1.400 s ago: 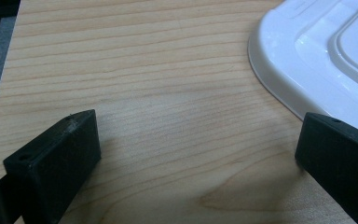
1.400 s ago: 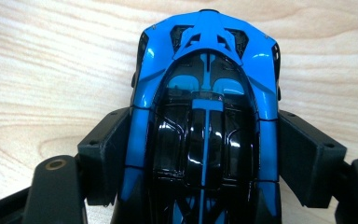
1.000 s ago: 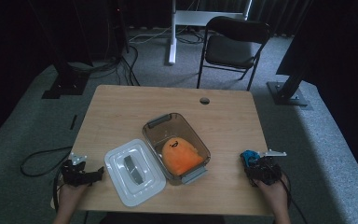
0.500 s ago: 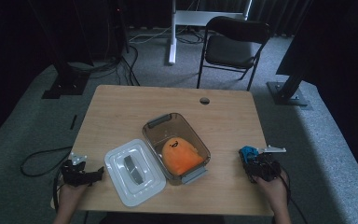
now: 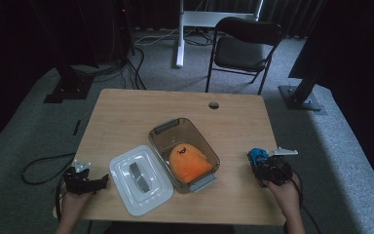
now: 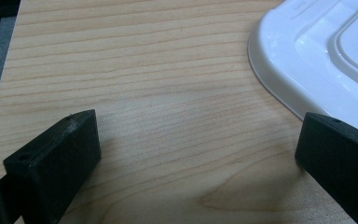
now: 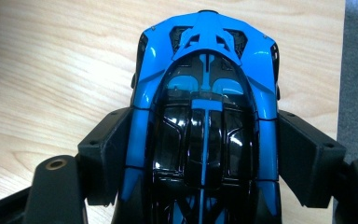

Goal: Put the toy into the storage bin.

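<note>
A: What is the right tool (image 7: 200,154) carrying?

B: A glossy blue and black toy sports car of hard plastic (image 7: 204,116), clamped across its body with one black jaw on each flank. In the high view the car (image 5: 259,156) sits at the right side of the pale wooden tabletop (image 5: 126,112), well apart from the clear plastic box with grey end clips (image 5: 161,139).

A: How would you expect it to handle?

B: Light and stiff, I'd judge, but the shiny shell looks slippery and tapers toward the nose, so it could slide forward out of the grip. The straight flanks at mid-body, where the pads sit, seem the best place to hold it. Thin parts around the nose may be fragile.

A: And the left tool (image 6: 198,154)?

B: Its jaws stand wide over bare wood, holding nothing, just beside the rim of the white rectangular plastic lid (image 6: 326,56).

A: Anything hard to make out?

B: The wheels and underside are hidden, so I cannot tell whether the car touches the tabletop. The soft orange plush toy (image 5: 187,163) lies in the box, its lower part blurred by the wall.
</note>
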